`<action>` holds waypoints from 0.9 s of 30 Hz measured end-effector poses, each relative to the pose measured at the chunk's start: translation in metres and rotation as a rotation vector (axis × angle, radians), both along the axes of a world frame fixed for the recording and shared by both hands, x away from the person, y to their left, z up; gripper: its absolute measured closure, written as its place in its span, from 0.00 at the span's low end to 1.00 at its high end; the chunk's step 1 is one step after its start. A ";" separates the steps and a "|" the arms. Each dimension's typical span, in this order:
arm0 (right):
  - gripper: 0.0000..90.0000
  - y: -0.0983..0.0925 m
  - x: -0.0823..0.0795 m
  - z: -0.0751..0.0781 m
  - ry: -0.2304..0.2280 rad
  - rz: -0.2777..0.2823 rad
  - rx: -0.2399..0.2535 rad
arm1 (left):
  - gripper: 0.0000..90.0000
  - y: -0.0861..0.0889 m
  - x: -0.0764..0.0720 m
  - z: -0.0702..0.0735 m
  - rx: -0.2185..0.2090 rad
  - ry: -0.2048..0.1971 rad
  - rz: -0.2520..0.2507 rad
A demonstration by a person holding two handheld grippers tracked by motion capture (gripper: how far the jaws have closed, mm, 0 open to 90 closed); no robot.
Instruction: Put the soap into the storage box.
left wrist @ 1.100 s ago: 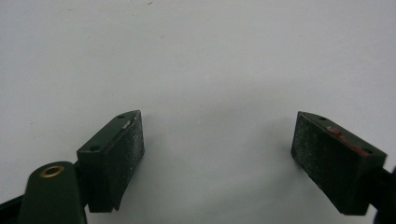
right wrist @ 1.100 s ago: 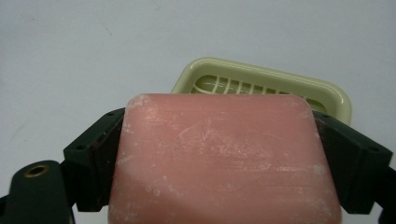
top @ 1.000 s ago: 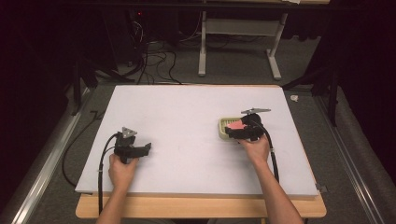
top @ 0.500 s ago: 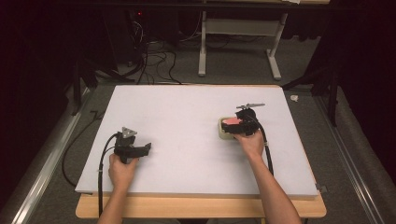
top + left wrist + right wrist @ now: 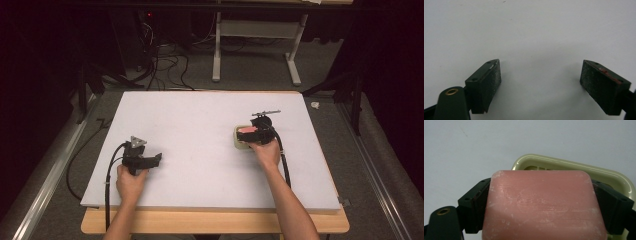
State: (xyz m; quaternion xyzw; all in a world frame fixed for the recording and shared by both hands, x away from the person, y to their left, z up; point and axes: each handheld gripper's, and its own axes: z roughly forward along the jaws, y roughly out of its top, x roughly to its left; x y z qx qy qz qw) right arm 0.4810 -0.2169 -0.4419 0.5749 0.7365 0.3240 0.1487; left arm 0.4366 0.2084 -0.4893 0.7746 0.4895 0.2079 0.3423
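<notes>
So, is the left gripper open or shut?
Open. In the left gripper view the left gripper has its two jaws wide apart, with bare white table between them and nothing held.

Pink soap bar point(image 5: 541, 206): rectangular, rounded corners, chalky white scuffs, faint oval stamp on top face. Lies flat between right gripper's point(image 5: 256, 133) jaws, each jaw pressed against one short end. Pale yellow soap dish point(image 5: 574, 167): glossy rounded rim, slotted floor, just beyond and below jaws, partly under soap, on bench.
</notes>
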 end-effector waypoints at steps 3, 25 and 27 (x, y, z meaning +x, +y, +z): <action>0.15 0.000 0.002 -0.002 0.016 -0.005 -0.009 | 0.19 0.000 0.000 0.000 0.000 0.000 0.000; 0.14 -0.007 0.004 -0.009 0.041 -0.052 -0.006 | 0.19 0.000 0.000 0.000 0.001 0.000 0.000; 0.14 -0.008 0.004 -0.008 0.039 -0.055 0.000 | 0.19 0.000 0.000 0.000 0.000 0.000 0.000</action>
